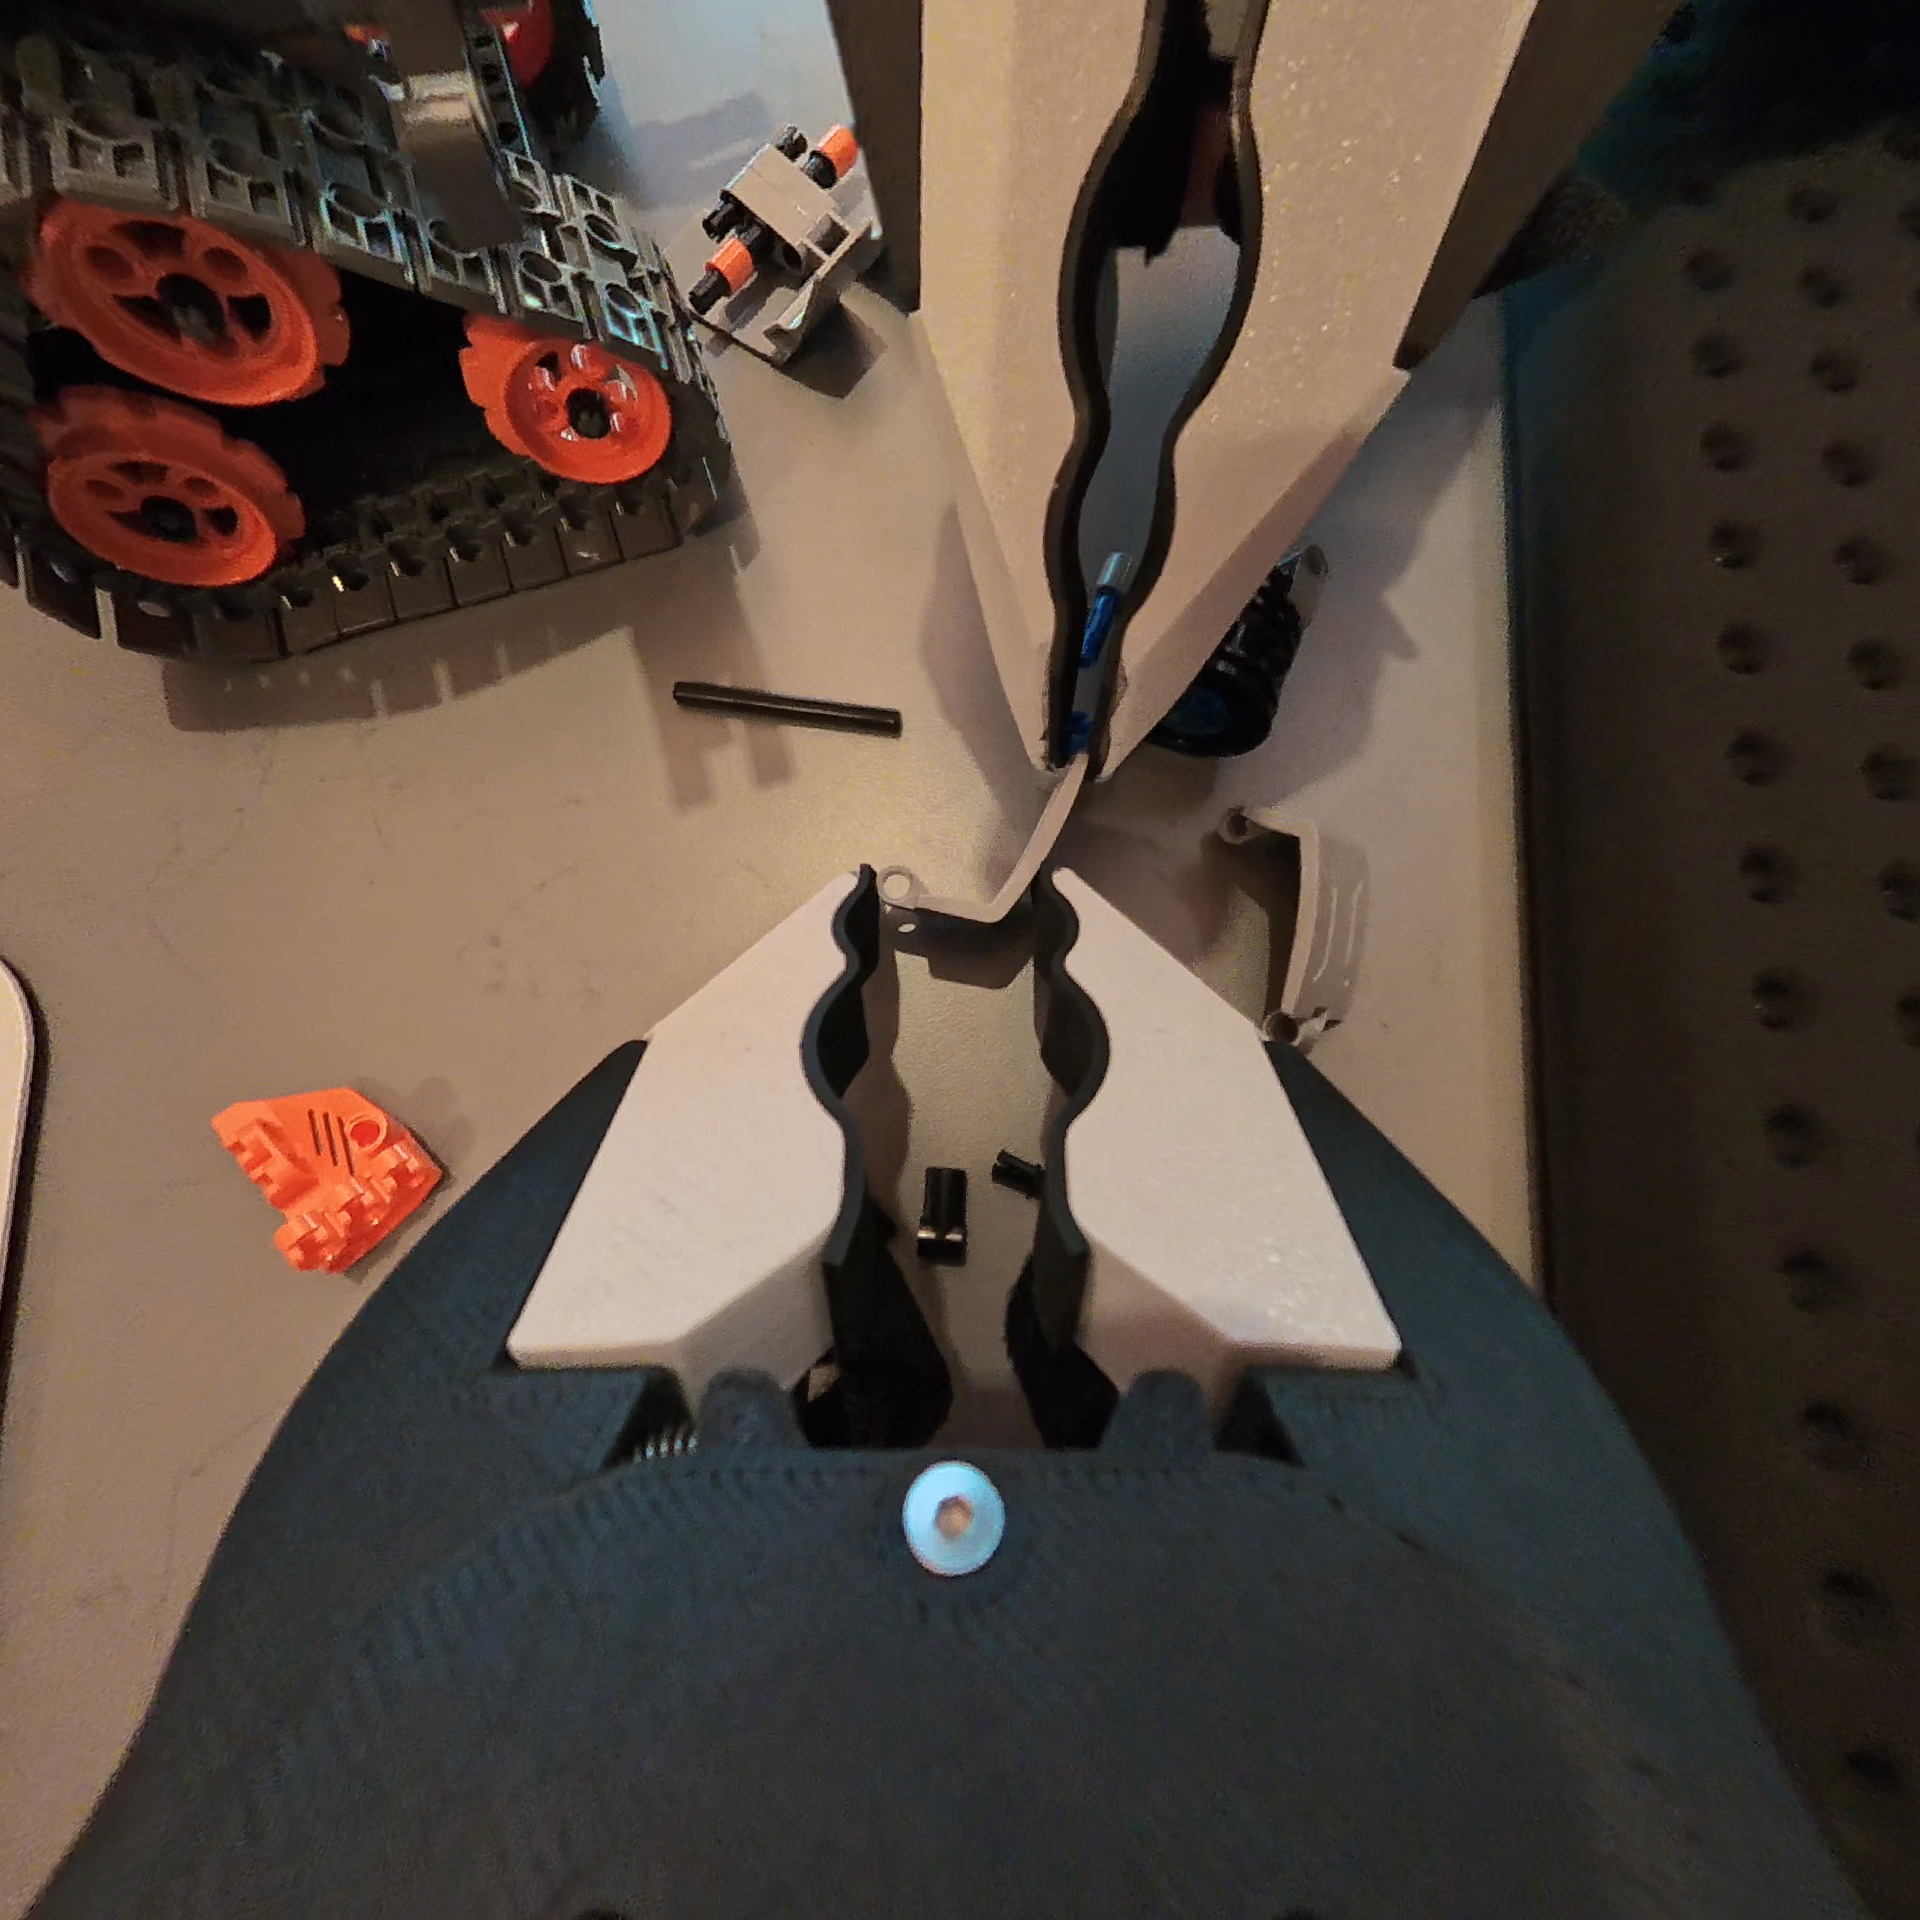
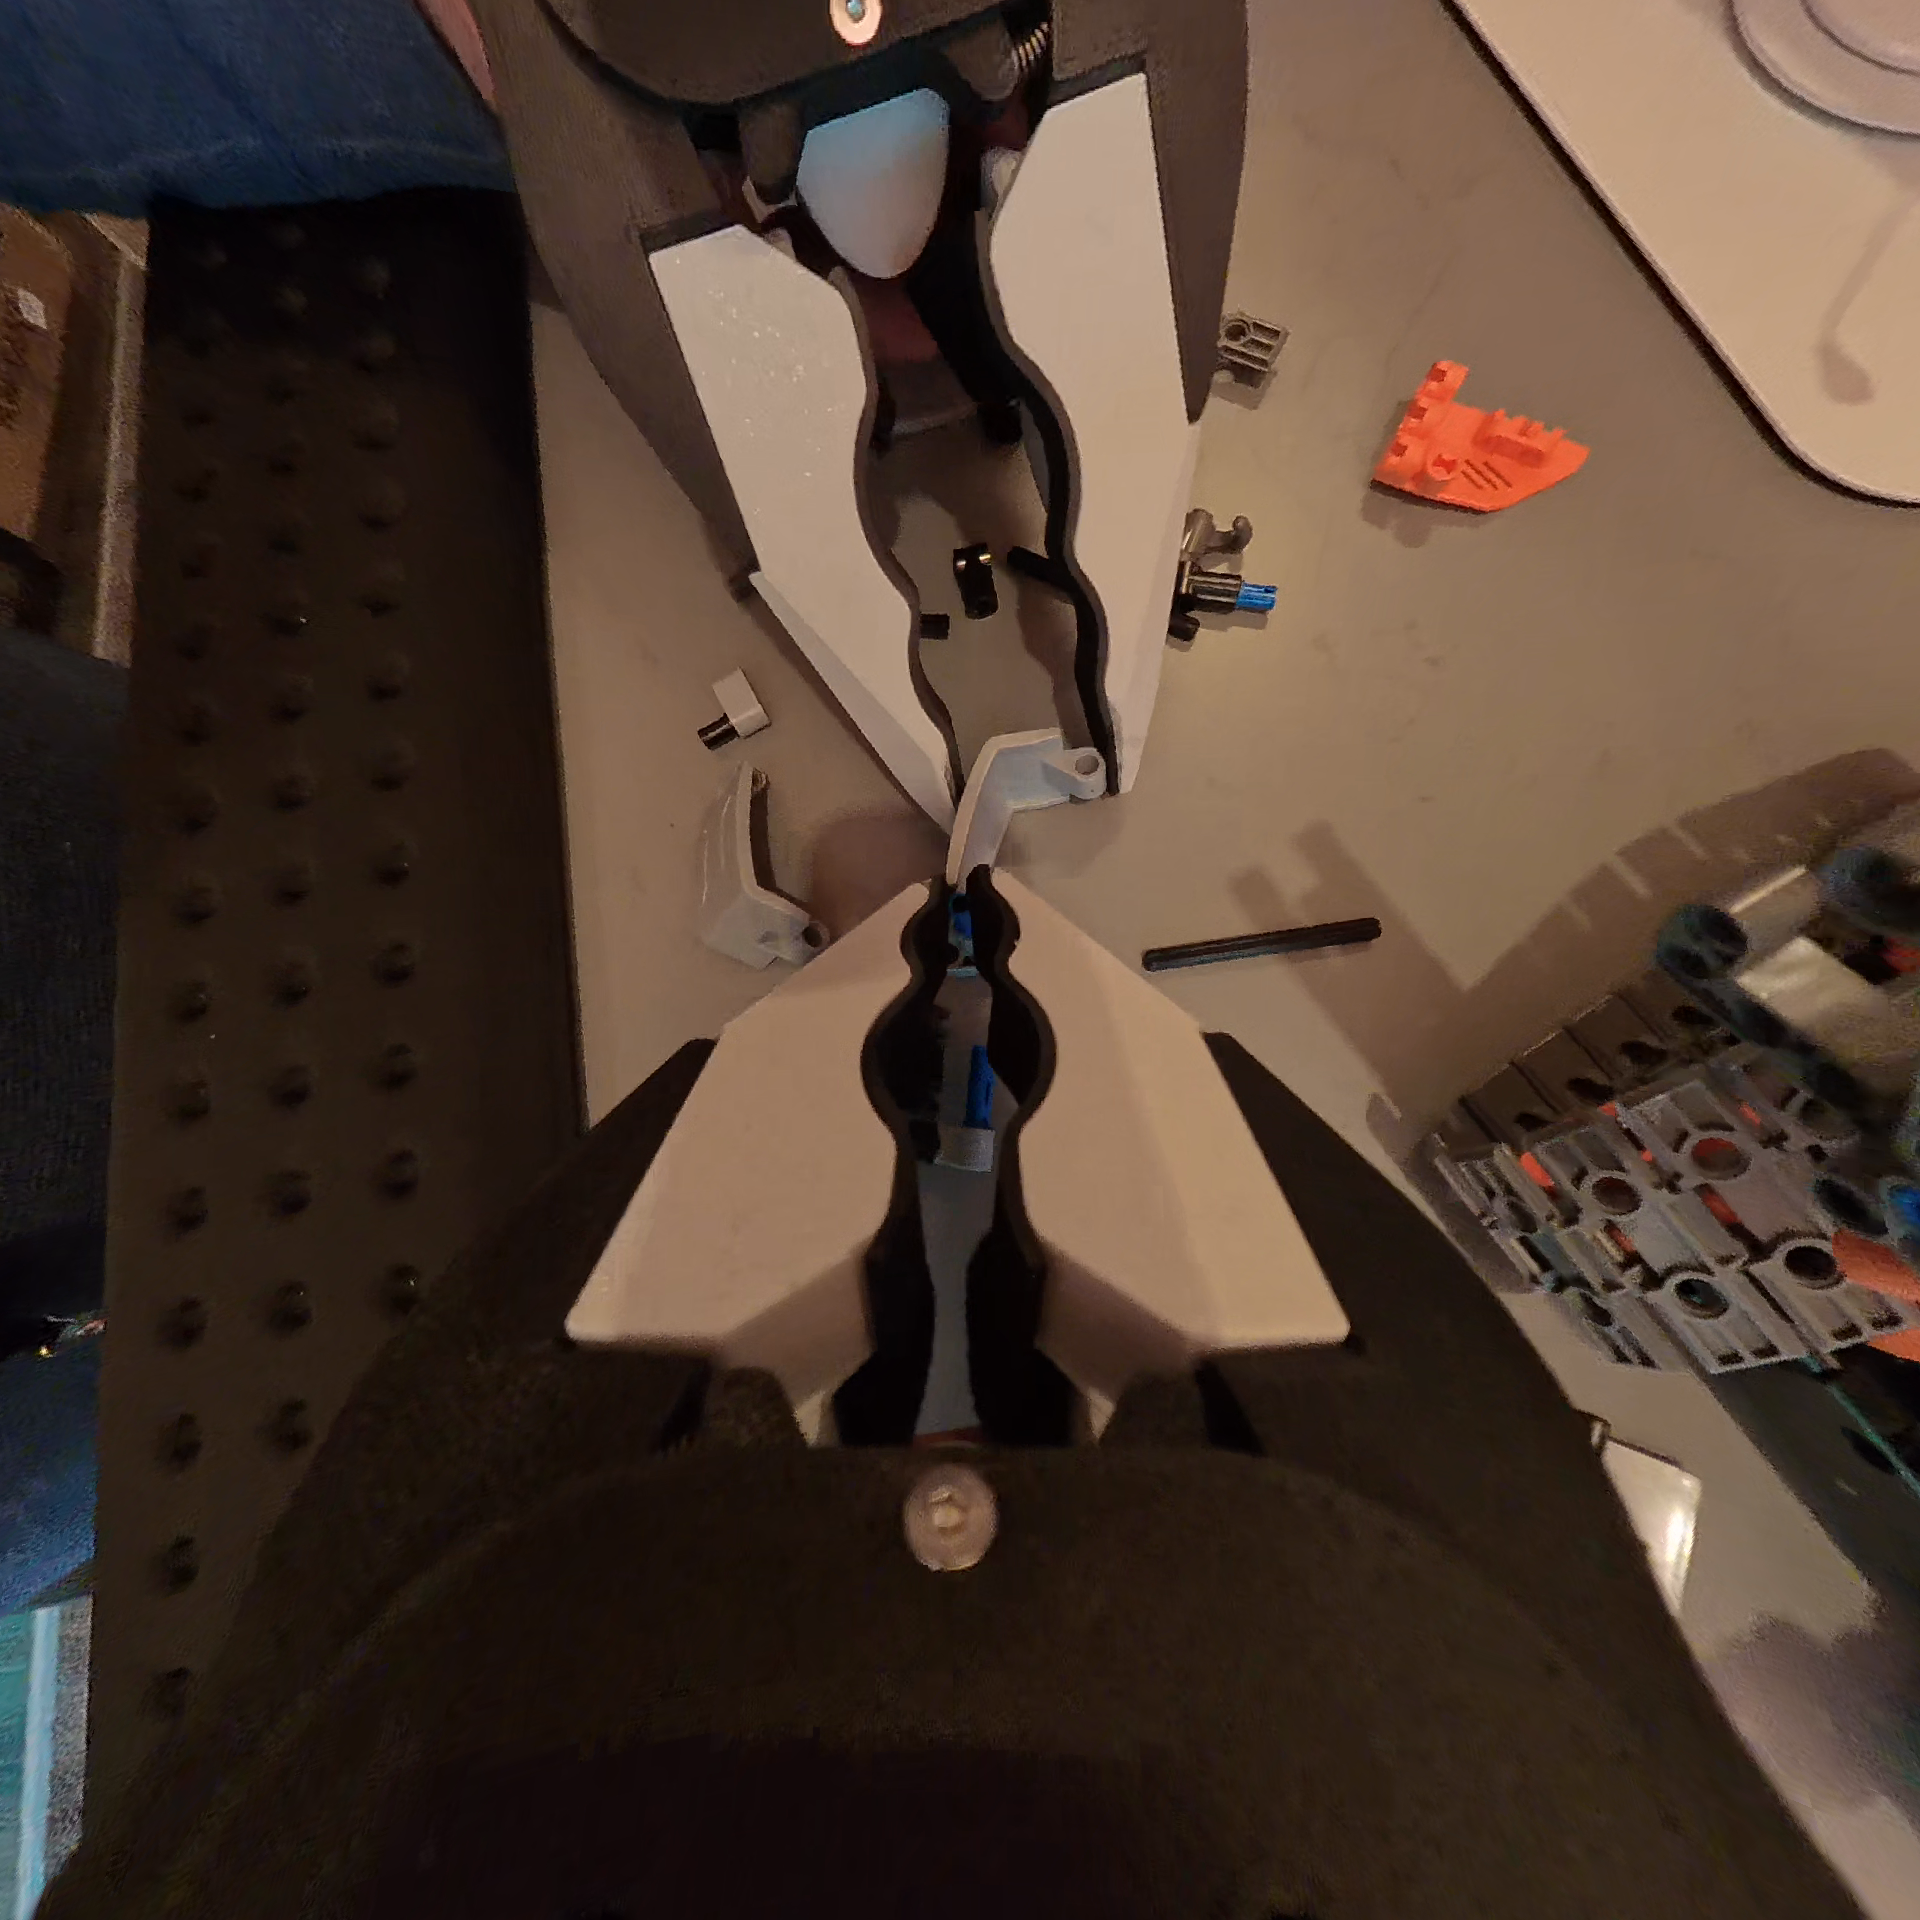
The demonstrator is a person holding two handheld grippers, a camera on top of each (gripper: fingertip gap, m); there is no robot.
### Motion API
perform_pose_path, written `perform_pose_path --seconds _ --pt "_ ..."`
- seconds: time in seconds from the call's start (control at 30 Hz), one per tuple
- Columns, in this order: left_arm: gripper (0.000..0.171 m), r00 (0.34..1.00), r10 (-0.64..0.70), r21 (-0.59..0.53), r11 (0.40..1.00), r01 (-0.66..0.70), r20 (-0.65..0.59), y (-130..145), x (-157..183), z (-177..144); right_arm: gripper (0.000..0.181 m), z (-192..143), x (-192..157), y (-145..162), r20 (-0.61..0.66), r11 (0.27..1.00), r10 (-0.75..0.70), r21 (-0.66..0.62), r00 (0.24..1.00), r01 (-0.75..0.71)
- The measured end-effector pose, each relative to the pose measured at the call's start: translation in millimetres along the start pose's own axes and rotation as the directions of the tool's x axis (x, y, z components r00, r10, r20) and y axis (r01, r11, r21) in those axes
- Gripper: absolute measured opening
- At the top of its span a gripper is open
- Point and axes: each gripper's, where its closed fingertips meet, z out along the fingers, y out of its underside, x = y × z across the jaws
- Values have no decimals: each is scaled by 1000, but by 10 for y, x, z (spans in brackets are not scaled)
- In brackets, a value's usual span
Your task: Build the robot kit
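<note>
Orange wheels (image 1: 171, 301), grey tracks (image 1: 582, 281)

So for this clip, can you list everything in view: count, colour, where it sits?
tracked vehicle: one, dark grey treads, orange wheels, table's far left in the left wrist view.
bent panel piece: one, light grey, between both grippers' tips.
curved panel: one, light grey, on the table beside the studded mat.
axle rod: one, black, lying flat.
wedge piece: one, orange, apart on the table.
connector block: one, grey with orange pins, by the vehicle.
small pins: two, black, under the left gripper.
studded mat: one, dark, table edge.
left gripper: open around the bent piece's end.
right gripper: shut on the bent panel piece.
</note>
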Motion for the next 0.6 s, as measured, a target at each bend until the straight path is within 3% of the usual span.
perform_pose_path --seconds 0.6 --pt "25 997 67 -111 992 -62 42 -87 -11 32 4 -114 40 59 122 980 140 126 983 -156"
